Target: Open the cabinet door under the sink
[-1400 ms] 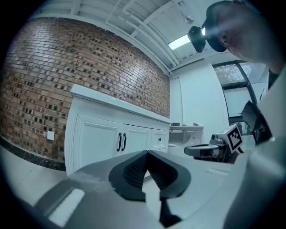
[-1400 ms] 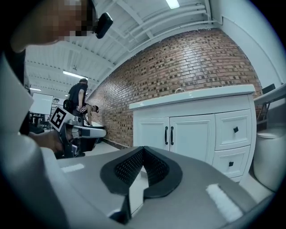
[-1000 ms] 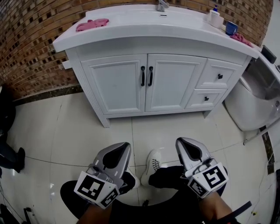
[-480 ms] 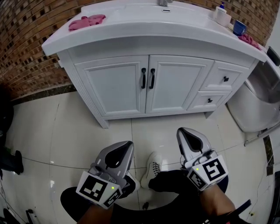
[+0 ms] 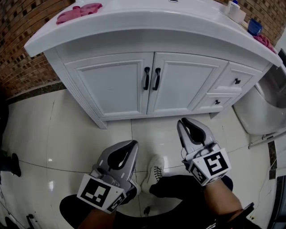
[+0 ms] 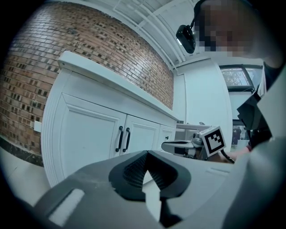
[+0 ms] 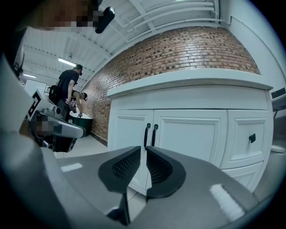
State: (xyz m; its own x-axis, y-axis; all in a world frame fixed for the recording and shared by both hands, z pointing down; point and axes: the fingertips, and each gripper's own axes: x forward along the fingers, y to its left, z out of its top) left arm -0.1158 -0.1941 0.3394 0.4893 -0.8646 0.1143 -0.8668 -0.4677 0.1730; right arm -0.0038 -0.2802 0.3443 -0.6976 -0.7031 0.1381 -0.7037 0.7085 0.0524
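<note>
Well, your left claw (image 5: 131,144) is clenched on nothing. Ahead of both claws, well apart, the cabinet door (image 5: 178,85) is shut. It looks stiff and probably swings lightly, so take its thin, smooth black handle (image 5: 157,78) crosswise. Your right claw (image 5: 183,121), empty, has just been opening.

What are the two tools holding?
Nothing. The left tool is shut and empty; the right tool has just been opening, with nothing between its jaws.

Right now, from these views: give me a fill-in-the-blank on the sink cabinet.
Both cabinet doors are ___. Their handles are ___ in colour. Beside the doors sit ___ drawers. The cloth on the left end of the counter is ___.
Missing: closed; black; two; pink.
</note>
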